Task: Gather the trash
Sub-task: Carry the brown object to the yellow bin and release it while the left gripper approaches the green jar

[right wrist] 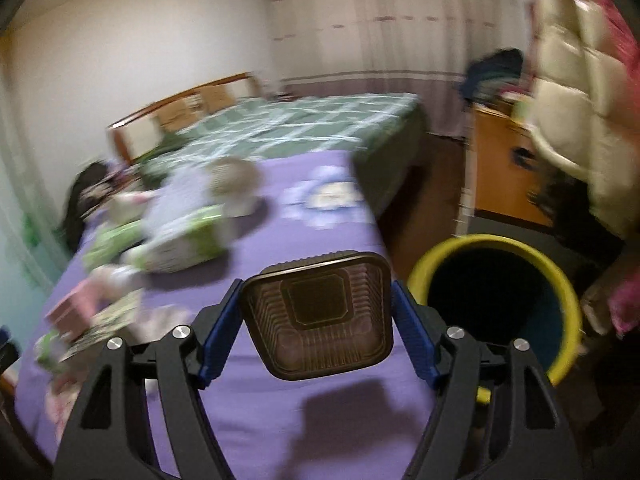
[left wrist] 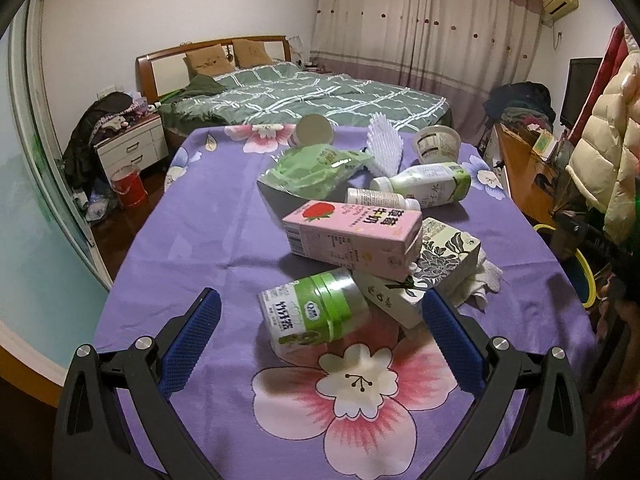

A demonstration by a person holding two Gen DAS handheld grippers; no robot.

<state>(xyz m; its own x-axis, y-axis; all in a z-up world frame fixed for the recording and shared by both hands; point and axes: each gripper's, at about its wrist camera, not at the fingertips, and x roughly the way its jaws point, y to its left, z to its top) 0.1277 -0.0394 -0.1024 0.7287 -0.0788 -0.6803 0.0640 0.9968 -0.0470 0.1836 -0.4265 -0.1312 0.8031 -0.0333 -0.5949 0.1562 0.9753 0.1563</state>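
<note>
While the right hand-held gripper point(right wrist: 318, 320) clamped a brown plastic tray point(right wrist: 318, 316), the trash pile waited on the surface point(left wrist: 200, 232).

That ribbed tray sat pinched between both blue pads above the purple flowered cloth, near the surface's right edge, with a yellow-rimmed bin point(right wrist: 496, 304) just beside it on the floor; this view was blurred. Over the pile, the left hand-held gripper point(left wrist: 320, 320) hung wide open and empty, its fingers either side of a green-labelled jar point(left wrist: 316, 312) lying on its side. Against the jar leaned a flower-patterned carton point(left wrist: 432, 268), with a pink strawberry milk carton point(left wrist: 352, 240) resting on top.
</note>
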